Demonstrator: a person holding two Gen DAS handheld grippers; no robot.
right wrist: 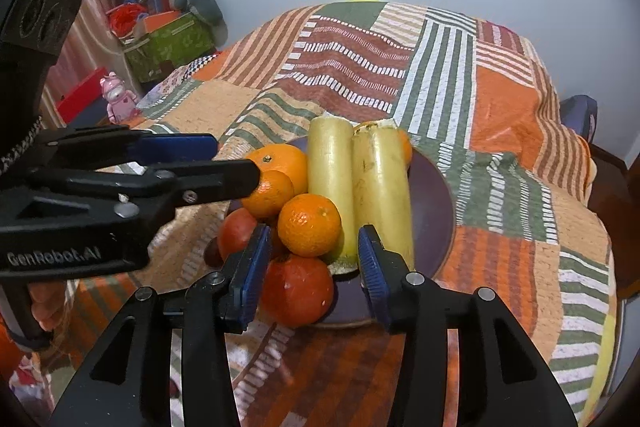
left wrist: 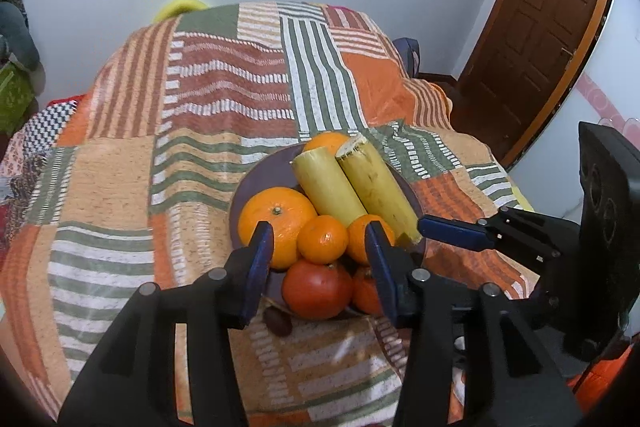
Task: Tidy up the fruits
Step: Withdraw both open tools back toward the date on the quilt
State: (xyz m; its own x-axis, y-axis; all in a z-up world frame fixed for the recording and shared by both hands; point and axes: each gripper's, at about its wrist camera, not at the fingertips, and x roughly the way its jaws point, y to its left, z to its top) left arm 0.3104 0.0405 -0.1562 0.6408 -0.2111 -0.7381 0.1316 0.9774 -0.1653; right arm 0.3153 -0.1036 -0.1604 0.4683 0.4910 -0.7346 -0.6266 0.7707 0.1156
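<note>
Across the whole scene spreads the patchwork cloth [left wrist: 224,115] covering your worktop, striped in orange, green and rust. Toward its near right part sits the dark purple plate [left wrist: 248,187], and all the fruit is piled on it.

Largest on the plate are two pale yellow cut stalks [left wrist: 352,183], lying side by side and touching, running from the near right rim toward the far side. To their left rests the big orange [left wrist: 276,215], and another orange [left wrist: 326,141] peeks out behind the stalks at the far rim. Two small tangerines [left wrist: 322,239] sit in front of the stalks, one pressed against the big orange. Nearest you are two red fruits [left wrist: 316,289] at the plate's near edge. A small dark brown fruit [left wrist: 278,321] lies on the cloth just off the near rim.

Your left tool [left wrist: 318,251] hovers over the near side of the pile with its blue pads spread wide, gripping nothing; the tangerines and red fruits show between them. Your right tool [right wrist: 310,259] is likewise spread wide and empty above the near right part of the plate, framing one tangerine and one red fruit. Both tools sit close together, each visible in the other's view.
</note>
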